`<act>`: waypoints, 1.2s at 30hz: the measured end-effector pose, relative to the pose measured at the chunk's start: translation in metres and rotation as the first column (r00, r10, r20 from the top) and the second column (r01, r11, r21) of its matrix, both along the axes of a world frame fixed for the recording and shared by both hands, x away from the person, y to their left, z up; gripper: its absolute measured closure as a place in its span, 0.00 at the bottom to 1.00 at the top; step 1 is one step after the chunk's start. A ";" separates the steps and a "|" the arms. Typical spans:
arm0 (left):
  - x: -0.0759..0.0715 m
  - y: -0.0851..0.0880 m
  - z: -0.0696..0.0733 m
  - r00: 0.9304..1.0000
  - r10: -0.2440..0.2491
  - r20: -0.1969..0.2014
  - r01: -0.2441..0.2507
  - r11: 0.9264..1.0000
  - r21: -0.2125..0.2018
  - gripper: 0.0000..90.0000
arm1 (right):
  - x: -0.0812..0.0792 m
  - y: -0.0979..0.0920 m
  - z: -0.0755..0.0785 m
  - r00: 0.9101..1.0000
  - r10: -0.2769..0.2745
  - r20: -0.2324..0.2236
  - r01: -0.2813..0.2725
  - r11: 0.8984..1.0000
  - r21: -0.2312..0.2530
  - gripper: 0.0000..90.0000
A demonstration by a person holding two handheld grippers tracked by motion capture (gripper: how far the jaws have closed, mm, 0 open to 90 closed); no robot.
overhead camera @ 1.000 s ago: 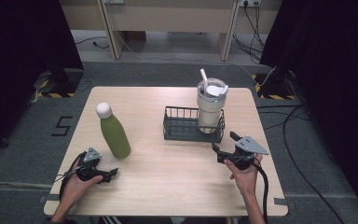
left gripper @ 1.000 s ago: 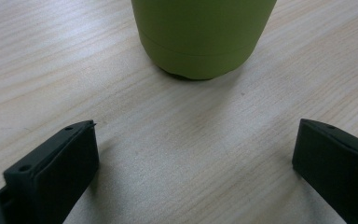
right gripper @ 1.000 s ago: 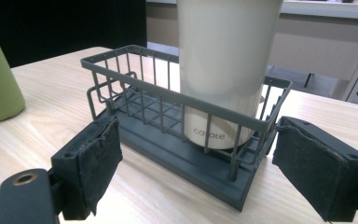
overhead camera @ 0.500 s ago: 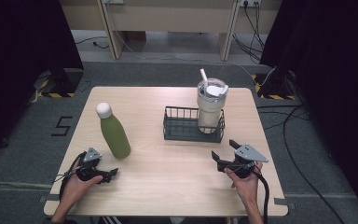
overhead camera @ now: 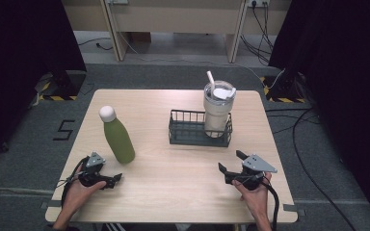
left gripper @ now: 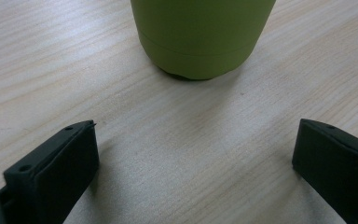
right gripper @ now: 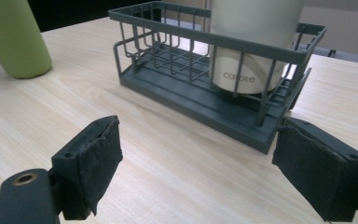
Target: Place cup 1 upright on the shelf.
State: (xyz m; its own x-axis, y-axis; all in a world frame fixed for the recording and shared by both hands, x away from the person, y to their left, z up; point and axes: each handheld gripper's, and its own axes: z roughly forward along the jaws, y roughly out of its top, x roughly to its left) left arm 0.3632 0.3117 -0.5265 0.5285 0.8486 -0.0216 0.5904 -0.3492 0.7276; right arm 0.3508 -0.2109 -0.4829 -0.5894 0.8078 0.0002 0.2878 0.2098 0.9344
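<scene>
The green bottle (overhead camera: 118, 138) with its white cap stands upright on the left half of the wooden table (overhead camera: 173, 183), well apart from the dark wire basket (overhead camera: 188, 130) at the right of centre. Just near of the bottle, the left gripper (overhead camera: 115, 179) rests low on the tabletop in the person's left hand (overhead camera: 79, 190); in the left gripper view its two black jaws are spread wide, with bare wood between them and the bottle's base (left gripper: 200, 42) a short way ahead, untouched. The cream tumbler (overhead camera: 218, 108) with a lid and straw stands upright in the basket's right end. Near of the basket, toward the table's front right, the right gripper (overhead camera: 230, 163) is held in the right hand (overhead camera: 255, 192). Its padded jaws are likewise wide open and grip nothing; in the right gripper view they frame the basket (right gripper: 177, 88) and the tumbler (right gripper: 251, 51), with the jaws clear of both.
</scene>
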 end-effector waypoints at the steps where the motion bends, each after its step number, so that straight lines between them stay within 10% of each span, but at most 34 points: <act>1: 0.000 0.000 0.000 1.000 0.000 0.000 0.000 1.000 0.000 0.00 | -0.001 0.000 0.000 1.000 0.004 -0.005 -0.004 1.000 0.000 0.17; 36: 0.000 0.000 0.000 1.000 0.001 0.000 -0.001 1.000 0.000 0.00 | -0.021 -0.005 -0.021 0.989 0.021 -0.147 -0.034 0.996 -0.084 0.17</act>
